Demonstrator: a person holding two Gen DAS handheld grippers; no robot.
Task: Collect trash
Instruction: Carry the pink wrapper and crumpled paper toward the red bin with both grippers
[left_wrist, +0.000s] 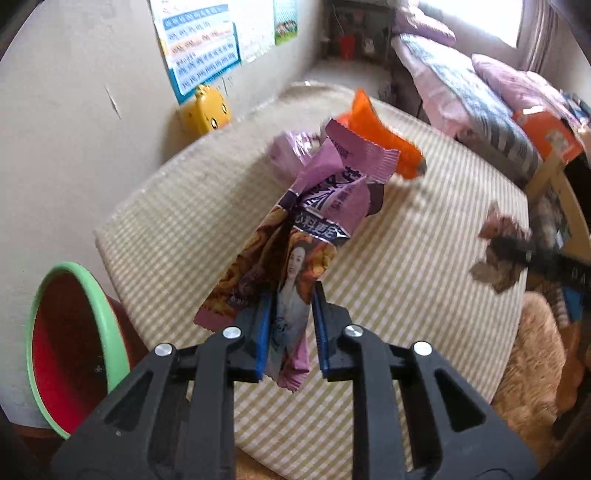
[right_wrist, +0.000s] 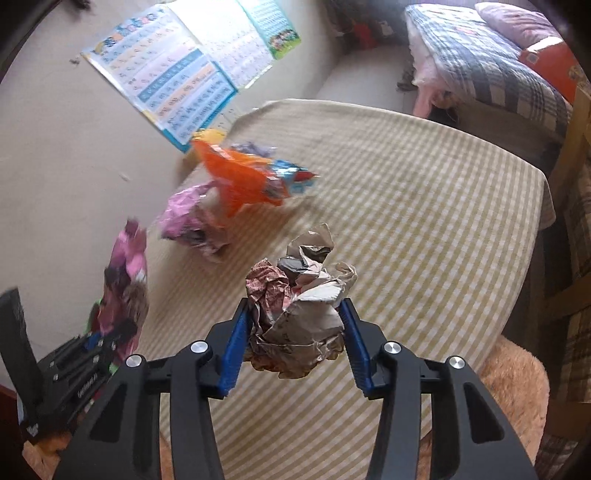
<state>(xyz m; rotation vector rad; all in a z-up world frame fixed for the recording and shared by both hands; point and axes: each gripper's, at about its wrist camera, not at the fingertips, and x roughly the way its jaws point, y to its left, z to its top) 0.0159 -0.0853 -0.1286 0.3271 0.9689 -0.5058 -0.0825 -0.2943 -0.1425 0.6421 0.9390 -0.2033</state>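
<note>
Trash, five pieces counted, none yet in the bin.

Bin (left_wrist: 79, 343): red inside, green rim, lower left of the left wrist view, beside the counter (left_wrist: 406, 295) with its striped cloth. Nothing visible inside it.

Purple snack wrapper (left_wrist: 291, 258): centre of the left wrist view, held clear of the cloth. The left gripper (left_wrist: 291, 325) is closed narrowly on its lower end; both blue pads press the foil. Status: picked up, not deposited.

Pink crumpled wrapper (right_wrist: 192, 225): left of centre in the right wrist view, lying on the cloth. Status: uncollected.

Orange wrapper (right_wrist: 240, 184): just behind the pink one, upper middle of that view, a blue-printed foil scrap (right_wrist: 295, 177) touching its right side. Status: both uncollected.

Crumpled paper ball (right_wrist: 299, 314): lower centre of the right wrist view, off the cloth. The right gripper (right_wrist: 295, 328) holds it at about half width, pads against both flanks. Status: picked up, not deposited.

Judgement: early stage. Two pieces in hand await the bin; three remain on the counter.
</note>
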